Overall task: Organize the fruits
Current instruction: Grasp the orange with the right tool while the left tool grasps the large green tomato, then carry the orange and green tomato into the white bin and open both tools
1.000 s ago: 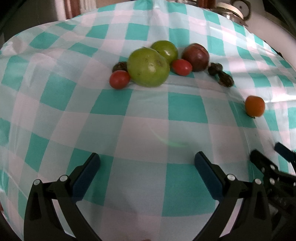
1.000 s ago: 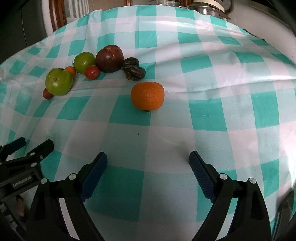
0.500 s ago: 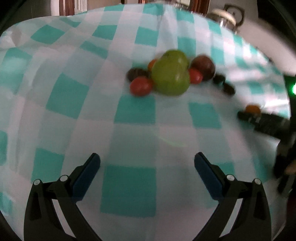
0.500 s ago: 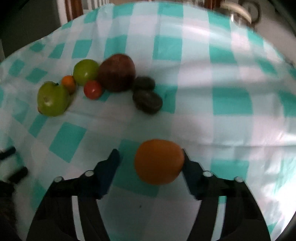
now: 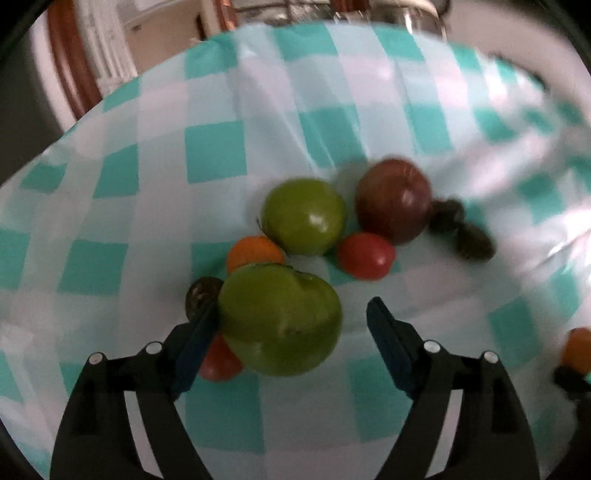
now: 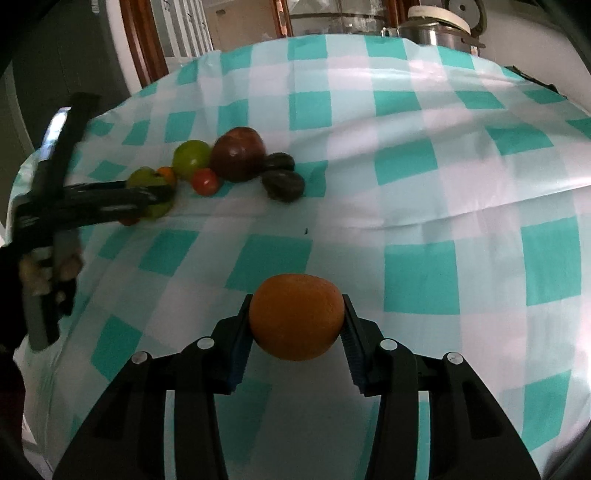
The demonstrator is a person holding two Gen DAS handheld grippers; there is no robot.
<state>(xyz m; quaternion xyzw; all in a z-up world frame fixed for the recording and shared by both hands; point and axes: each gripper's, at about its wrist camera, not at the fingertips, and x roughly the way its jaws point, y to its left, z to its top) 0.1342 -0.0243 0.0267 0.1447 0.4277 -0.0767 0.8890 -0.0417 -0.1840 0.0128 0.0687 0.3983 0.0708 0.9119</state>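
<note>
My right gripper [image 6: 295, 325] is shut on an orange [image 6: 296, 316] and holds it over the checked cloth. My left gripper [image 5: 291, 332] is open around a large green tomato [image 5: 279, 319]; its left pad is at the fruit, its right pad stands apart from it. Behind lie a second green tomato [image 5: 304, 216], a dark red tomato [image 5: 393, 201], a small red tomato [image 5: 365, 255], a small orange fruit [image 5: 254, 252] and dark wrinkled fruits [image 5: 474, 242]. Another red tomato [image 5: 218, 360] sits under the left finger. The pile [image 6: 236, 158] and the left gripper [image 6: 147, 192] show in the right wrist view.
A teal and white checked cloth [image 6: 424, 206] covers the table. A metal pot [image 6: 436, 27] and wooden furniture stand beyond the far edge. The held orange [image 5: 578, 349] shows at the right edge of the left wrist view.
My left gripper moved forward until the large green tomato sits between its fingers. My right gripper closed on the orange and lifted it.
</note>
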